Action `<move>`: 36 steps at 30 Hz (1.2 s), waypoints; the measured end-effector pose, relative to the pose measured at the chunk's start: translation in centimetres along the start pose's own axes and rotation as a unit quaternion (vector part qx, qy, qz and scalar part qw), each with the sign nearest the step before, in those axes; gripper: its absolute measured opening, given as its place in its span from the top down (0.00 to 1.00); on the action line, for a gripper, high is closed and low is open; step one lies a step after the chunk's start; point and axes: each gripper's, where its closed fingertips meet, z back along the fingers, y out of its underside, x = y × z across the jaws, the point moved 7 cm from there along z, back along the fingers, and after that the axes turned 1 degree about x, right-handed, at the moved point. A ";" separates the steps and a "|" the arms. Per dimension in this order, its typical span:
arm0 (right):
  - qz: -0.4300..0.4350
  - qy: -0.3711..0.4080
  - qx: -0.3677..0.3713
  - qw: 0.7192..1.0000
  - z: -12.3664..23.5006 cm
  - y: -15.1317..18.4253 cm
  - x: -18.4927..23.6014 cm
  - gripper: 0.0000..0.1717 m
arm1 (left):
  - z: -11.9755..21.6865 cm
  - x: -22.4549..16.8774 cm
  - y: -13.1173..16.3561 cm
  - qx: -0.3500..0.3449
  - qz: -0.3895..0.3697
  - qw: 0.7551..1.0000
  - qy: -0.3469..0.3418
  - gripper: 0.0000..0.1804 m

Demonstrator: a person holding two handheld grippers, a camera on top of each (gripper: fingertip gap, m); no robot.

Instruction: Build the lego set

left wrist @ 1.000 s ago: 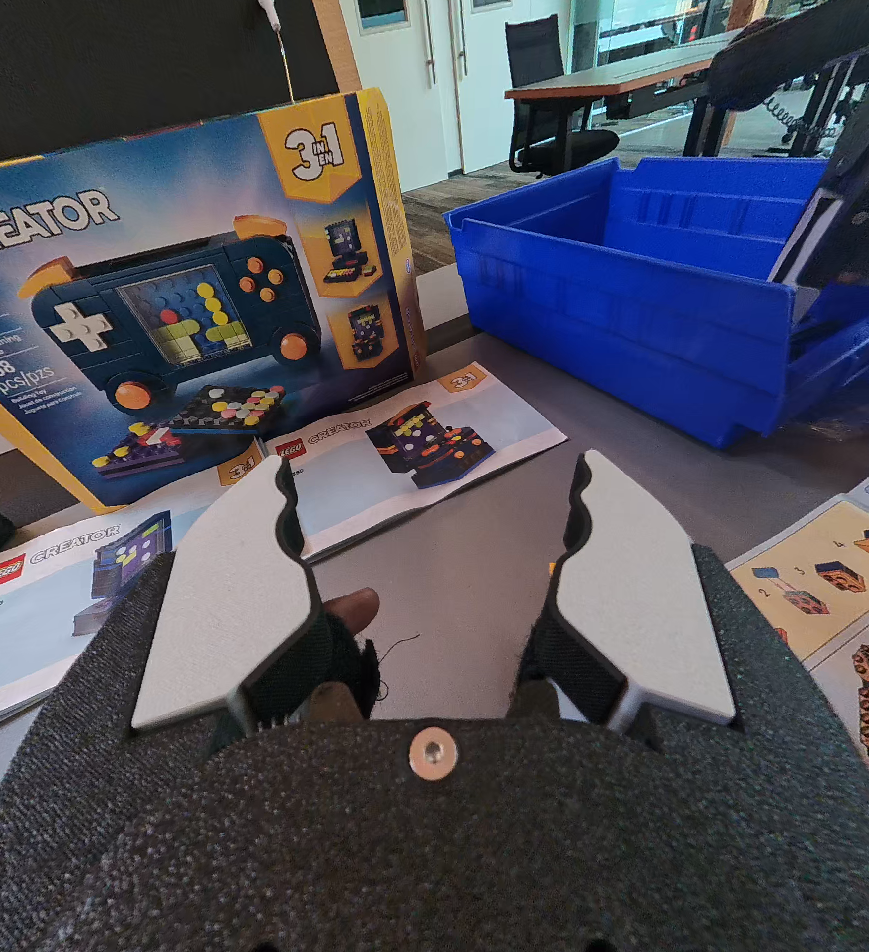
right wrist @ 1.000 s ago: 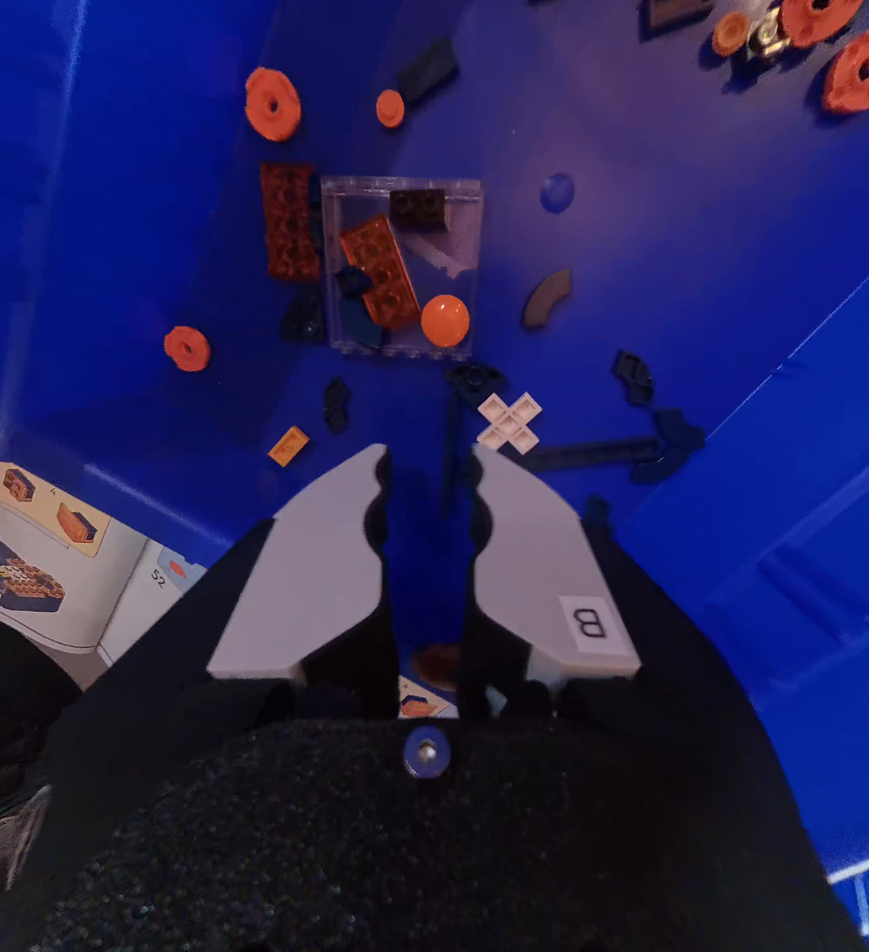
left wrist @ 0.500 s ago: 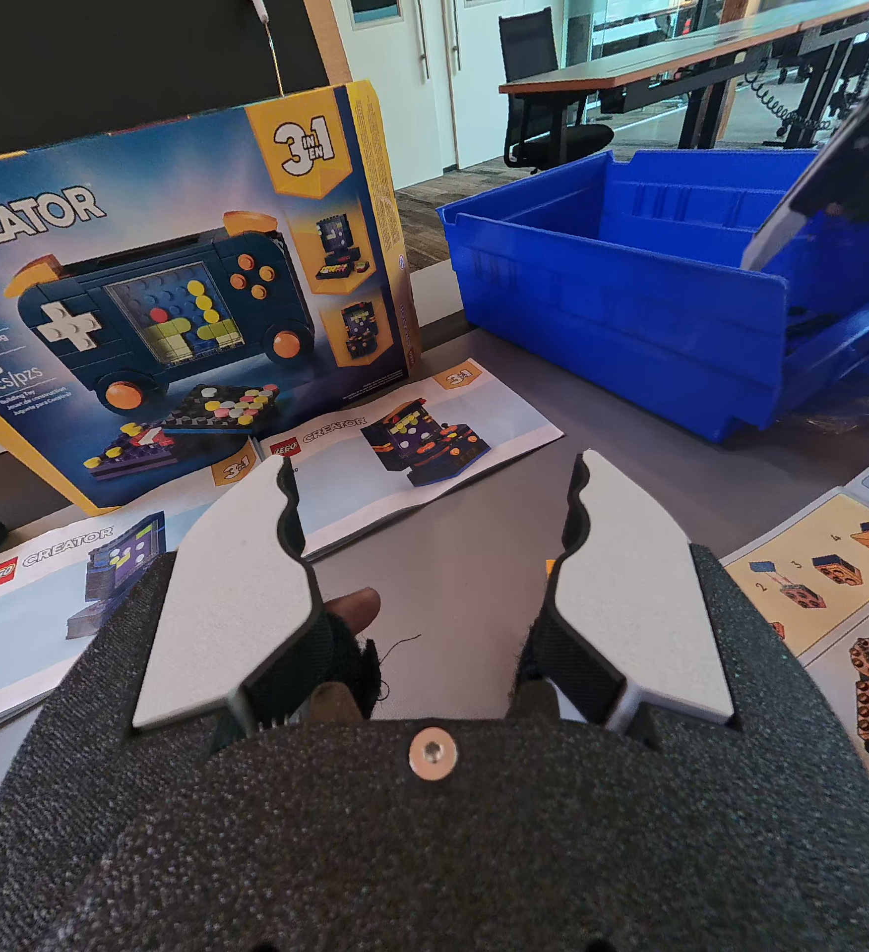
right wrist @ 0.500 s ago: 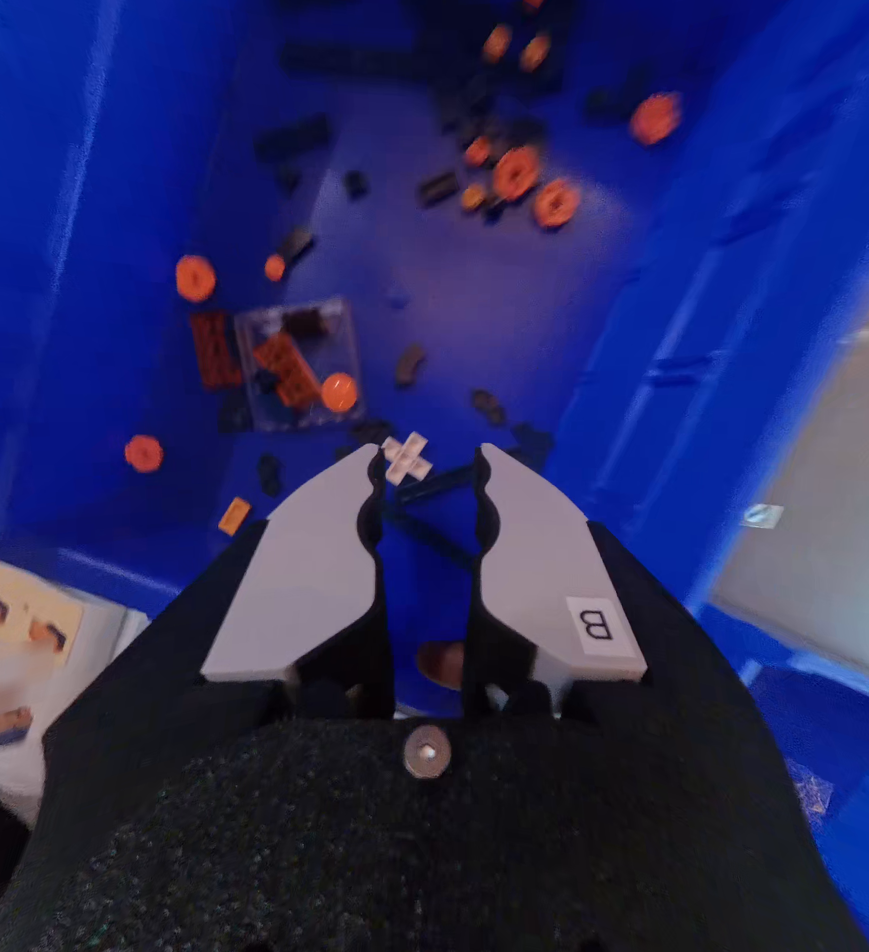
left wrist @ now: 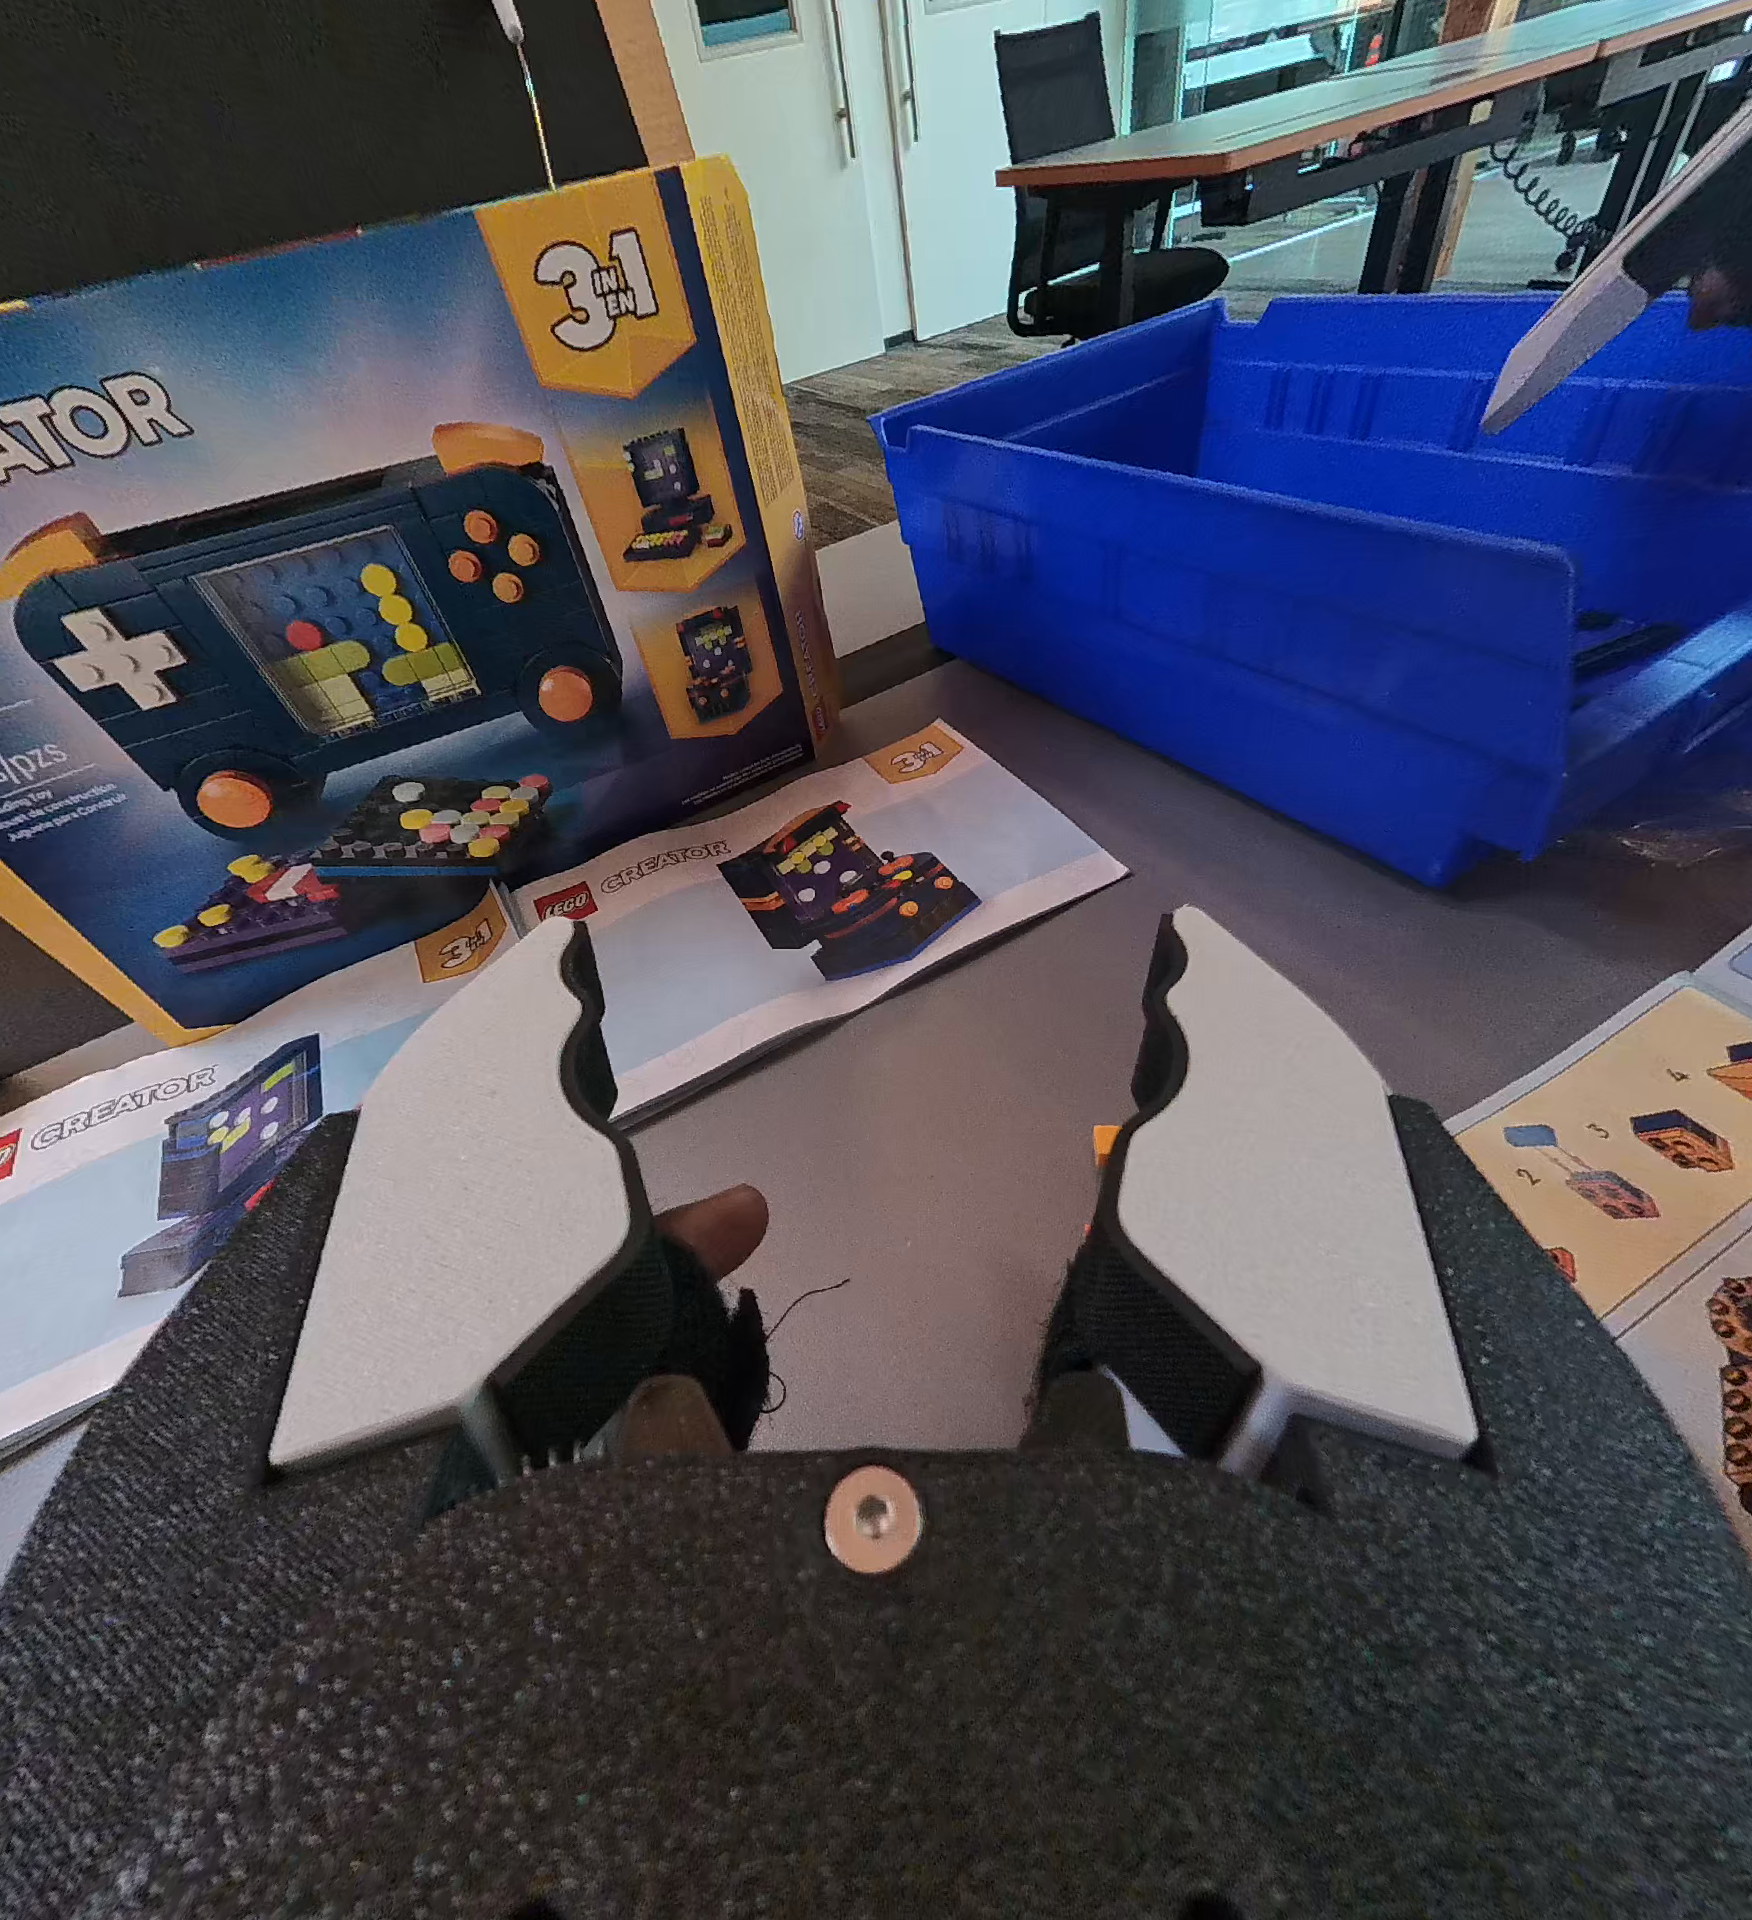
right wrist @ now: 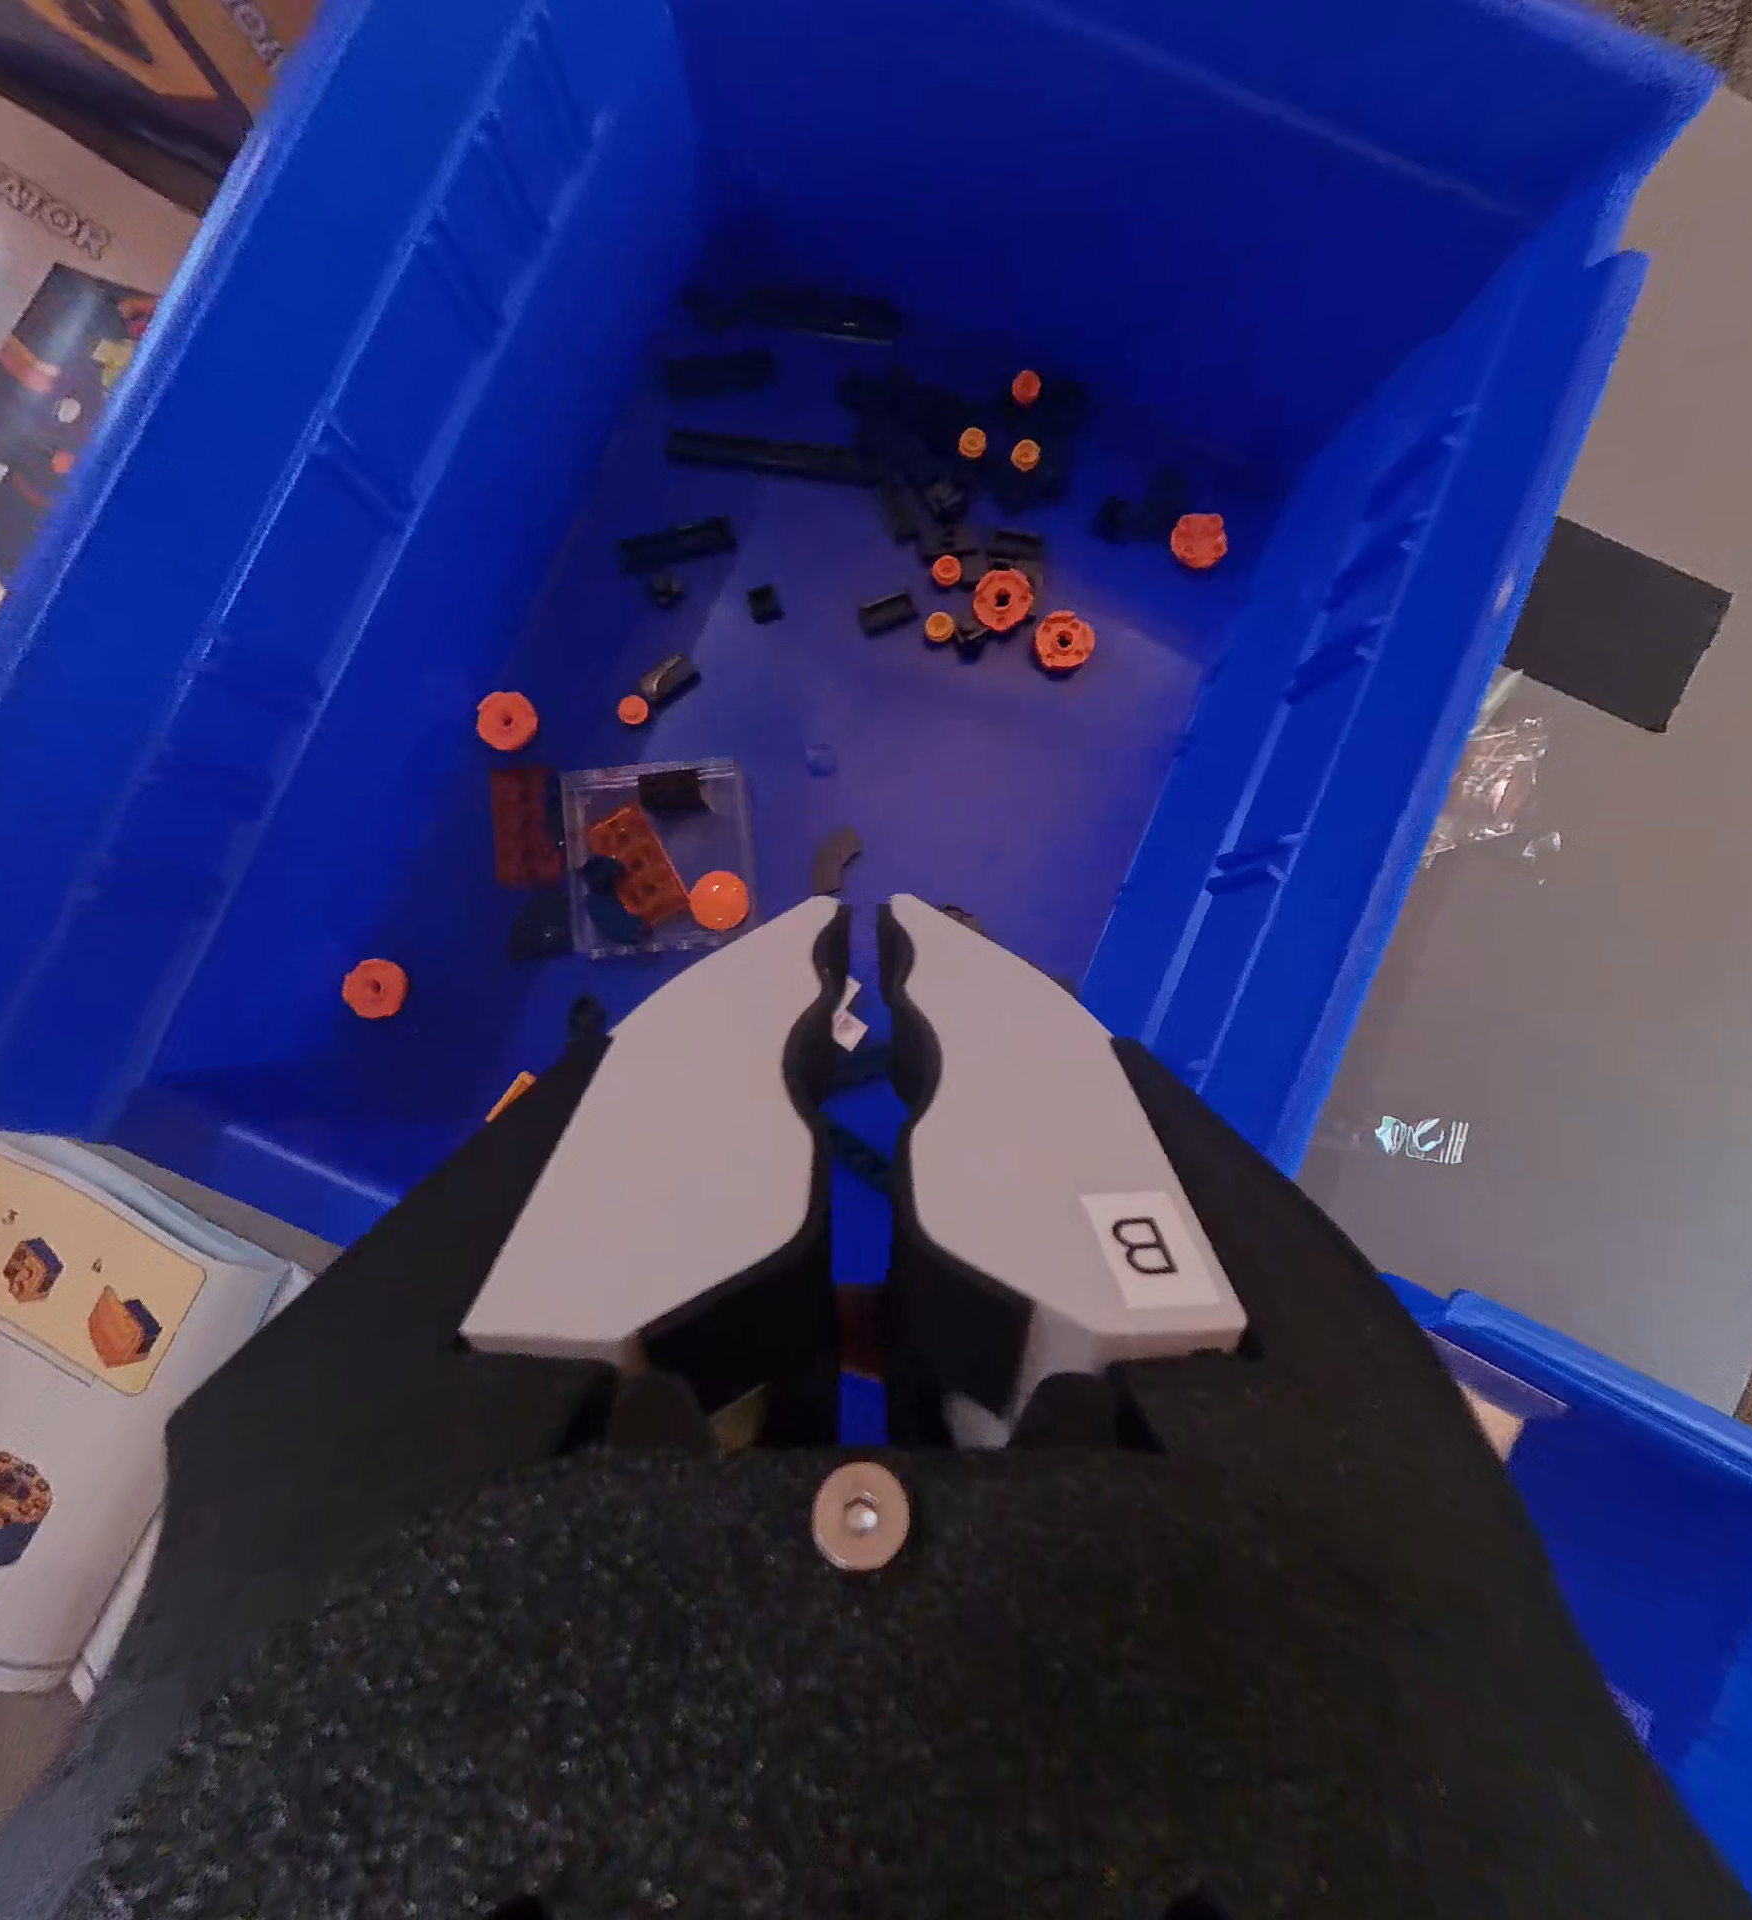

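My right gripper (right wrist: 864, 914) is shut on a small white cross-shaped brick piece (right wrist: 848, 1013), seen edge-on between the pads. It hangs above the near end of the blue bin (right wrist: 332, 520), which holds several loose orange and dark pieces and a clear panel (right wrist: 659, 852). One right finger (left wrist: 1568, 343) shows above the bin (left wrist: 1215, 582) in the left wrist view. My left gripper (left wrist: 867, 935) is open with nothing between its fingers, low over the grey table (left wrist: 913, 1164). A small orange piece (left wrist: 1104, 1138) lies by its right finger.
A toy brick set box (left wrist: 332, 520) stands at the back left. Two closed booklets (left wrist: 799, 935) (left wrist: 72, 1247) lie before it. An open instruction book (left wrist: 1630, 1143) lies at the right and also shows in the right wrist view (right wrist: 51, 1299). Clear plastic wrap (right wrist: 1495, 800) lies beside the bin. Across from one pair of fingers to the other is roughly 30 cm.
My right gripper closed on the white cross piece at the bin floor and rose with it toward the bin's rim. The left gripper stayed open and barely moved.
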 end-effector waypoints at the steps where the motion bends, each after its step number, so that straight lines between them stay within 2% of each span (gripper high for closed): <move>1: 0.011 -0.009 0.007 1.000 -0.1 0.1 0.2 0.95 | 0.0 0.0 0.0 0.000 0.000 1.000 0.001 0.45; 5: 0.097 -0.121 0.050 0.987 -0.7 1.0 3.1 0.95 | -0.1 -0.2 0.2 0.001 -0.004 1.000 0.005 0.45; 7: 0.131 -0.147 0.080 0.977 -1.1 1.5 4.2 0.92 | -0.1 -0.4 0.2 0.001 -0.003 1.000 0.010 0.45; 11: 0.129 -0.154 0.128 0.971 -1.6 2.2 4.5 0.93 | -0.2 -0.4 0.3 0.000 0.000 1.000 0.014 0.46; 14: 0.126 -0.192 0.160 0.960 -0.9 3.3 4.8 0.92 | -0.2 -0.4 0.4 -0.002 0.011 1.000 0.020 0.46; 17: 0.165 -0.243 0.121 0.948 1.3 3.7 5.7 0.85 | -0.3 -0.4 0.6 -0.001 0.021 0.999 0.026 0.46; 19: 0.195 -0.186 0.057 0.961 1.8 2.6 5.2 0.85 | -0.5 -0.4 0.9 0.006 0.027 0.999 0.031 0.46; 21: 0.175 -0.114 -0.006 0.978 0.7 0.7 4.2 0.90 | -0.6 -0.4 1.1 0.012 0.035 0.999 0.038 0.46; 24: 0.109 -0.133 0.010 0.985 -2.9 -0.6 4.0 0.88 | -0.4 -0.3 0.9 0.007 0.040 0.998 0.041 0.46; 26: 0.120 -0.128 0.029 0.984 -5.3 -0.4 4.4 0.86 | -0.3 -0.3 0.6 -0.001 0.033 0.999 0.037 0.46; 28: 0.141 -0.104 0.061 0.983 -6.8 0.0 4.6 0.79 | -0.2 -0.4 0.5 -0.002 0.022 0.999 0.033 0.46; 36: 0.132 -0.070 0.061 0.987 -7.9 -0.2 4.4 0.85 | -0.3 -0.7 0.6 0.002 0.003 1.000 0.029 0.46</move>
